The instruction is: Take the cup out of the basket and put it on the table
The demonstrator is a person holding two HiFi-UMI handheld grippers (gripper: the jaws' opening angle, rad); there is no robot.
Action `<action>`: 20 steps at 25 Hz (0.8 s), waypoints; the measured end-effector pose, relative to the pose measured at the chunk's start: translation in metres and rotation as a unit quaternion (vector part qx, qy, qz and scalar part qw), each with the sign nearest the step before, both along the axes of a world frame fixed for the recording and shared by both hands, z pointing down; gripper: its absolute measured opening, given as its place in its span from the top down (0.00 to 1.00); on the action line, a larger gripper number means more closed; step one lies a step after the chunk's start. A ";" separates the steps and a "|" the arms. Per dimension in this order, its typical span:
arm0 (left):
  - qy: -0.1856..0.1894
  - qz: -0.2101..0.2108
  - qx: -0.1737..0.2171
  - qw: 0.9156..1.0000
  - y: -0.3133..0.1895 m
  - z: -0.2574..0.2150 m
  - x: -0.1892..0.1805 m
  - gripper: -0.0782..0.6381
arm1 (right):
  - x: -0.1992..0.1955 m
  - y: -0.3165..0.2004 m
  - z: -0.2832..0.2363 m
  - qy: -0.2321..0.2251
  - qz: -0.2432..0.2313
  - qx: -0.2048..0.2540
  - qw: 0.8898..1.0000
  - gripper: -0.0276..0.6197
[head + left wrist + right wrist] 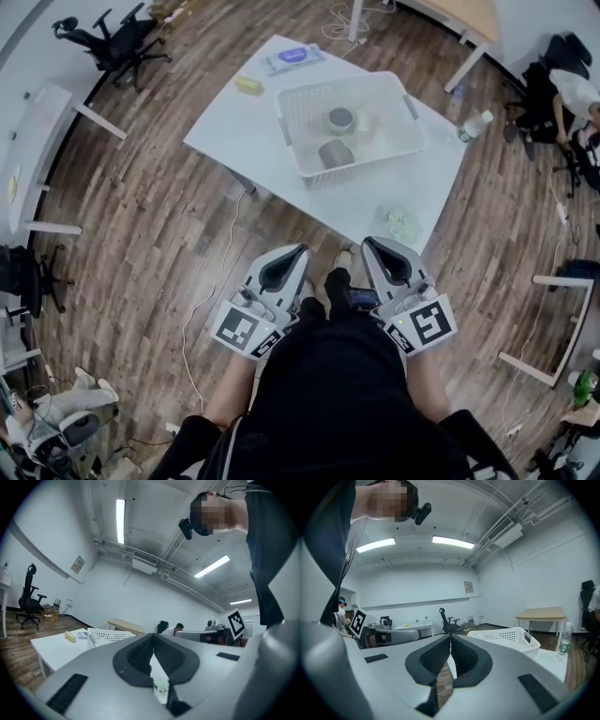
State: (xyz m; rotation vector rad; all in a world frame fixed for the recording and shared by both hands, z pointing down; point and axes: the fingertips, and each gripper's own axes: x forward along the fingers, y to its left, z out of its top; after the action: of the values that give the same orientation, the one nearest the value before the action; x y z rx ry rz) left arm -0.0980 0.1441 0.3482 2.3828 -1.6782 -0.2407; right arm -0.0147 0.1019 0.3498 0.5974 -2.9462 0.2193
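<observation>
readable text: none | wall plaque [78,564]: too small to read | left hand-held gripper [302,250] cube [240,330]: square pattern only (no letters)

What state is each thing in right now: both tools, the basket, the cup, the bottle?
Left tool: shut, empty, short of the table.
Right tool: shut, empty, short of the table.
Basket: upright on the table, holding two grey items.
Cup: in the basket, upright, untouched.
Second grey item: in the basket, attitude unclear.
Bottle: upright at the table's edge.
</observation>
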 end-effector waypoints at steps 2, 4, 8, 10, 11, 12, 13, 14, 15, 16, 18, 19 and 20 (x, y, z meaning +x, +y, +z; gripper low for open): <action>-0.007 0.004 -0.003 1.000 -0.011 0.000 0.006 0.88 | 0.002 -0.011 0.001 -0.006 0.000 0.001 1.000 0.92; -0.012 0.007 -0.004 1.000 -0.022 -0.003 0.013 0.88 | 0.006 -0.023 0.000 -0.010 0.002 0.000 1.000 0.92; -0.022 0.007 0.001 1.000 -0.050 -0.016 0.022 0.88 | 0.014 -0.052 -0.006 -0.018 0.007 0.001 1.000 0.92; -0.018 0.008 0.000 1.000 -0.067 -0.018 0.028 0.88 | 0.021 -0.067 -0.007 -0.021 0.006 0.000 1.000 0.92; -0.015 0.008 -0.001 1.000 -0.076 -0.018 0.032 0.88 | 0.024 -0.073 -0.006 -0.023 0.003 -0.001 1.000 0.92; -0.012 0.007 -0.003 1.000 -0.084 -0.018 0.035 0.88 | 0.028 -0.078 -0.005 -0.024 -0.001 -0.001 1.000 0.92; -0.011 0.006 -0.006 1.000 -0.092 -0.017 0.038 0.88 | 0.031 -0.083 -0.005 -0.025 -0.005 -0.002 1.000 0.92; -0.010 0.005 -0.010 1.000 -0.100 -0.017 0.041 0.88 | 0.034 -0.087 -0.003 -0.025 -0.010 -0.003 1.000 0.92; -0.010 0.002 -0.016 1.000 -0.107 -0.016 0.043 0.88 | 0.038 -0.092 -0.002 -0.024 -0.014 -0.004 1.000 0.92; -0.009 -0.002 -0.024 1.000 -0.115 -0.014 0.044 0.88 | 0.041 -0.096 0.000 -0.024 -0.017 -0.006 1.000 0.92; -0.006 -0.016 -0.047 0.999 -0.129 -0.007 0.045 0.88 | 0.045 -0.105 0.003 -0.026 -0.022 -0.012 0.999 0.92; -0.003 -0.020 -0.058 0.998 -0.135 -0.003 0.045 0.88 | 0.047 -0.109 0.005 -0.026 -0.024 -0.015 0.999 0.92; -0.001 -0.021 -0.068 0.997 -0.140 0.000 0.047 0.88 | 0.048 -0.113 0.006 -0.026 -0.024 -0.018 0.999 0.92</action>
State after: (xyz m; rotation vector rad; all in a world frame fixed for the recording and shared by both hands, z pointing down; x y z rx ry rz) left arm -0.0513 0.0041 0.3484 2.2516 -1.6902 -0.1277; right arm 0.0334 -0.0111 0.3560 0.5231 -2.9958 0.2855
